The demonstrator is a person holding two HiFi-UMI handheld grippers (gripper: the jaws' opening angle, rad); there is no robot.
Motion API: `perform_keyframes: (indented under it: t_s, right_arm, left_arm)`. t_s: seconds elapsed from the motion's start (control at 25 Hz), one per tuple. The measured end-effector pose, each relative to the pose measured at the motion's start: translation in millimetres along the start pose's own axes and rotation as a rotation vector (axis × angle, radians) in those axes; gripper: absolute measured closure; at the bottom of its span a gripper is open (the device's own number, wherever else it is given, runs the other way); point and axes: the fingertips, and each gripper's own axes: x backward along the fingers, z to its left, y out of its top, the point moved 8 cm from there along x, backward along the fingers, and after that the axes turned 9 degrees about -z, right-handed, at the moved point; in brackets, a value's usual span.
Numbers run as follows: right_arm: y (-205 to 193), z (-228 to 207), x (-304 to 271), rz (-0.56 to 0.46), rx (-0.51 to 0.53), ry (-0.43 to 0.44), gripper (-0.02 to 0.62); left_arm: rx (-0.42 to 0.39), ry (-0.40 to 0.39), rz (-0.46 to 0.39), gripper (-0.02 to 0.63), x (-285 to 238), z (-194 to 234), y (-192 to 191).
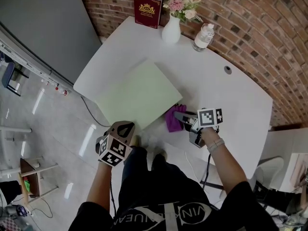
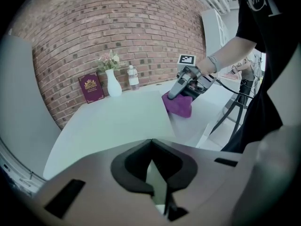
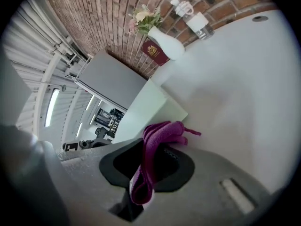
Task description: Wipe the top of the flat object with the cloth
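Note:
A pale green flat board [image 1: 137, 94] lies on the white table [image 1: 226, 105], its near corner at the table's front edge. A purple cloth [image 1: 173, 120] hangs bunched at the board's right edge, and my right gripper [image 1: 181, 118] is shut on it. In the right gripper view the cloth [image 3: 159, 142] passes between the jaws of the right gripper [image 3: 146, 168], with the board [image 3: 150, 108] just beyond. My left gripper [image 1: 125, 127] is shut and holds nothing, hovering by the board's near corner. From the left gripper [image 2: 153, 171] I see the board [image 2: 120, 121] ahead and the cloth [image 2: 178, 105] to the right.
A dark red book [image 1: 147, 9], a white vase of flowers [image 1: 172, 29] and a water bottle [image 1: 204, 36] stand along the brick wall at the table's back. A cable hole [image 1: 227, 70] sits at the right. A grey panel [image 1: 43, 23] flanks the left.

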Motion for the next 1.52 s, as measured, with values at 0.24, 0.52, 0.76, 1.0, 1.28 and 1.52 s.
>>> perform_keyframes:
  t_s: [0.24,0.52,0.76,1.0,1.28,1.52]
  right_arm:
    - [22.9,-15.0,14.5,-0.098,-0.004,-0.075,0.531]
    - [51.1,-28.8,35.9,-0.269,0.032,-0.197,0.531]
    - [85.4,-22.6,30.8,-0.367,0.219,-0.212,0.531]
    - [87.6,-12.8,6.5,-0.254,0.25,-0.089,0.531]
    - [75.9,-16.8,7.0,-0.198,0.244,-0.088,0.531]
    - [64.8,-11.3,4.1,-0.177,0.227,-0.046,0.531]
  left_arm:
    - [-0.019,-0.036,0.011,0.595,-2.0,1.1,1.2]
    - [-0.014,-0.047,0.01,0.594,-2.6,0.9,1.6]
    - [-0.019,-0.042,0.006,0.594,-2.0,1.7,1.4]
    - [-0.04,-0.077,0.018,0.594,-3.5,5.3,3.0]
    - [0.08,0.209,-0.046,0.592,27.9,31.5,-8.4]
    - [0.344,0.4,-0.119,0.591,66.9,39.9,-30.0]
